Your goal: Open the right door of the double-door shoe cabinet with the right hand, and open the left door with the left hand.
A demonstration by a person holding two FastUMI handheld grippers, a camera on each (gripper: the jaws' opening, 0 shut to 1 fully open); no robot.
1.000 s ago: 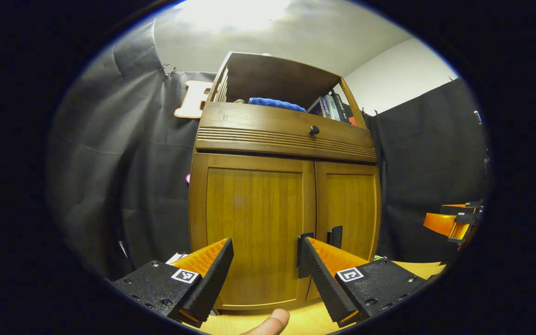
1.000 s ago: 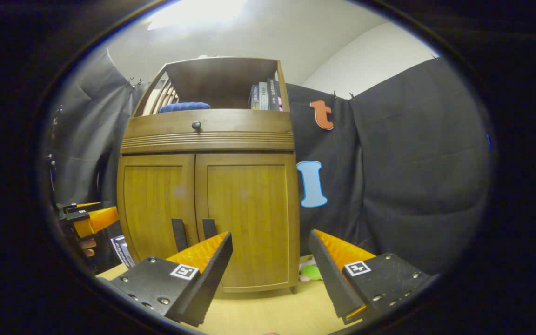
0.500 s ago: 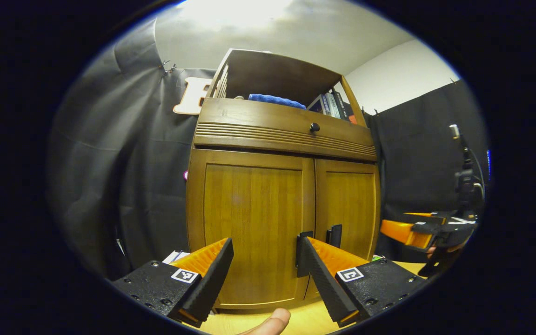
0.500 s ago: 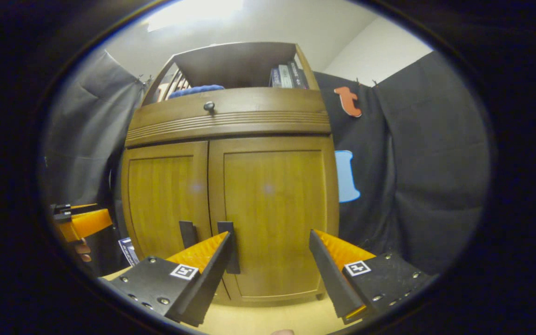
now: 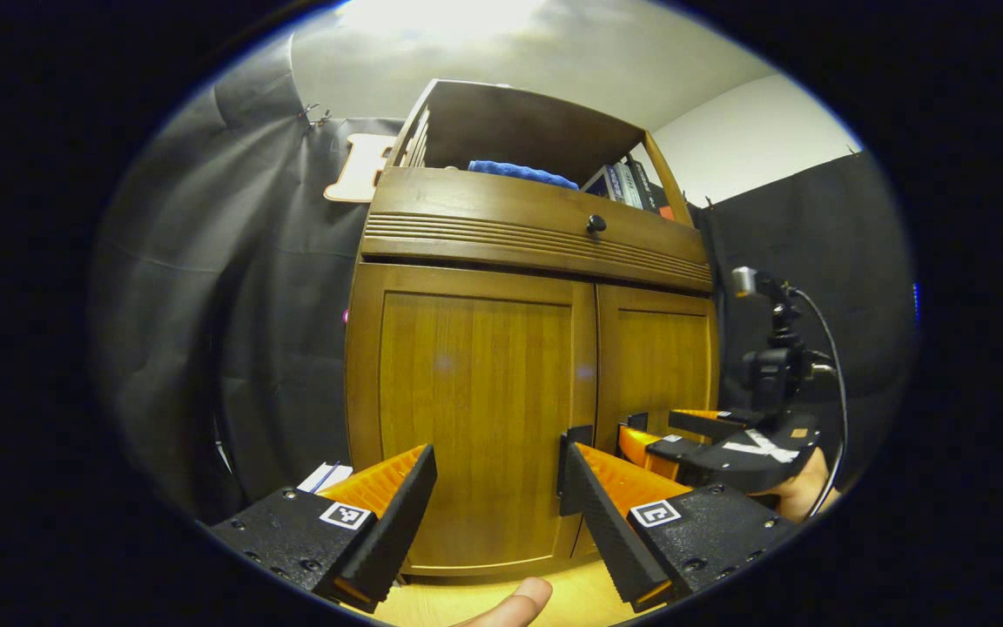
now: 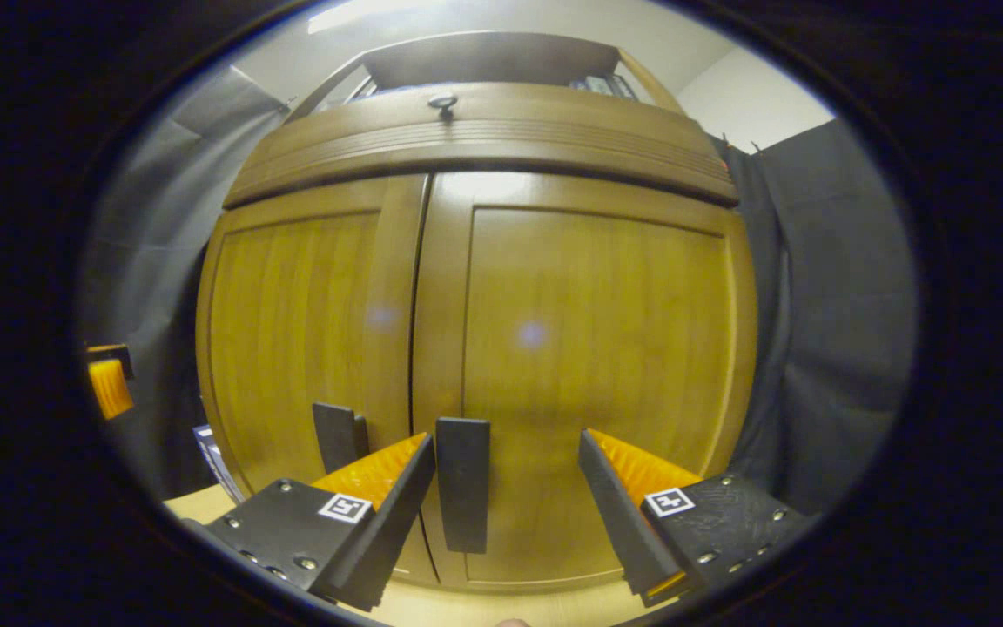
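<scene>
The wooden shoe cabinet has both doors shut. In the left gripper view, the left door (image 5: 475, 409) is straight ahead and my left gripper (image 5: 497, 457) is open in front of it. The left door's dark handle (image 5: 573, 440) peeks out beside its right finger. My right gripper (image 5: 660, 428), held by a hand (image 5: 802, 492), is at the right door's handle (image 5: 638, 421). In the right gripper view, the right door (image 6: 589, 348) is very close. My right gripper (image 6: 506, 444) is open, and the right handle (image 6: 462, 483) stands between its fingers, close to the left one. The left handle (image 6: 336, 435) is beside it.
Above the doors is a drawer with a dark knob (image 5: 595, 225). The open shelf on top holds a blue cloth (image 5: 519, 170) and books (image 5: 632, 183). Papers (image 5: 323, 477) lie on the light wooden floor (image 5: 562, 601) left of the cabinet. Black cloth walls stand on both sides.
My right gripper has moved in close to the cabinet, so the right handle now sits between its fingers. The left gripper has barely moved. Both doors stay shut.
</scene>
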